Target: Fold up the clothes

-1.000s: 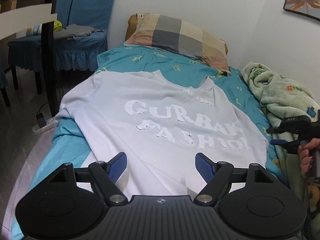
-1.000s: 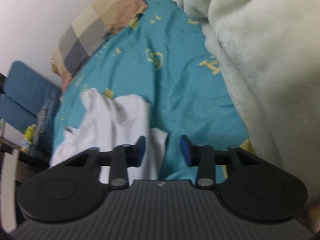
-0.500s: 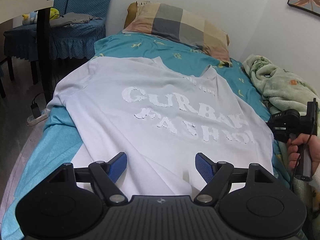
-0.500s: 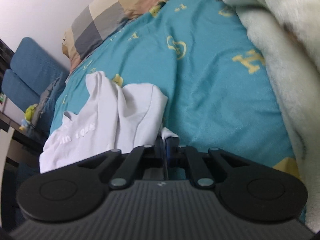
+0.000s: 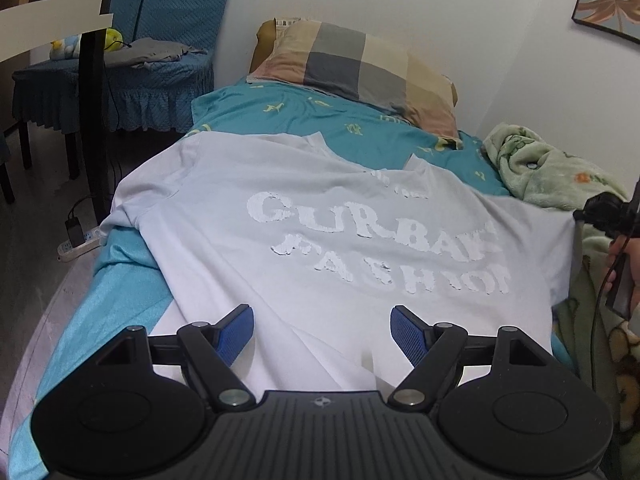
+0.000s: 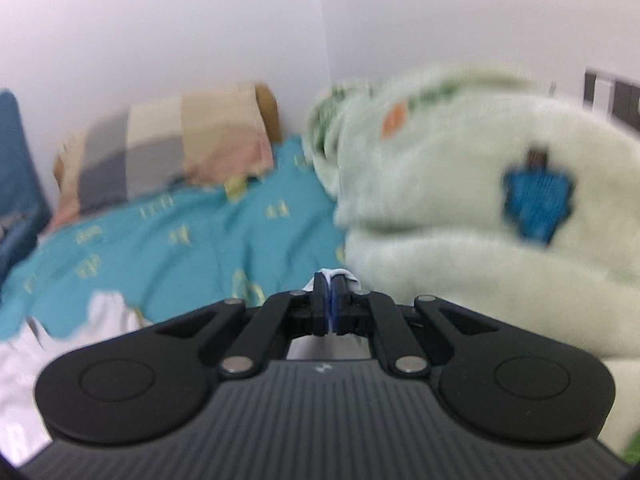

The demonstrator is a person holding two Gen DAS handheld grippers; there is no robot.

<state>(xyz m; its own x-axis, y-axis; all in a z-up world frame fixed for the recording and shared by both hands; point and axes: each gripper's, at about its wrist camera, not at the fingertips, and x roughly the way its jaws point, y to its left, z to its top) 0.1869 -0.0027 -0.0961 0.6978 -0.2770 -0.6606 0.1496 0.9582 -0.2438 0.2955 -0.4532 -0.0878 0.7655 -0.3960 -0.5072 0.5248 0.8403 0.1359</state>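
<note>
Since half a second ago, the far right corner of the T-shirt (image 5: 320, 248) has been drawn outward toward the blanket, so the cloth now lies wider across the bed (image 5: 132, 280), and the right wrist view has swung from looking down at the sheet to looking level across it.

From the left wrist camera, the white T-shirt lies spread flat on the teal-sheeted bed, printed side up, its collar toward the checked pillow (image 5: 360, 64) at the head. The left hand-held gripper (image 5: 322, 330) hovers over the shirt's near hem with its blue pads wide apart and nothing between them. At the right edge of this view the right hand-held gripper (image 5: 600, 216) shows, held by a hand (image 5: 628, 264), right at the shirt's stretched corner, beside the pale green blanket (image 5: 552, 176). A blue-covered chair (image 5: 120, 80) stands at the left, beyond the bed.

From the right wrist camera (heavily blurred) the right hand-held gripper (image 6: 331, 300) has its jaws pressed together on a small fold of white cloth, which pokes out just past the fingertips (image 6: 320, 292). More of the T-shirt (image 6: 60, 344) trails at the lower left. The blanket (image 6: 480, 208) bulks close on the right, the pillow (image 6: 168, 148) lies further off on the teal sheet.
</note>
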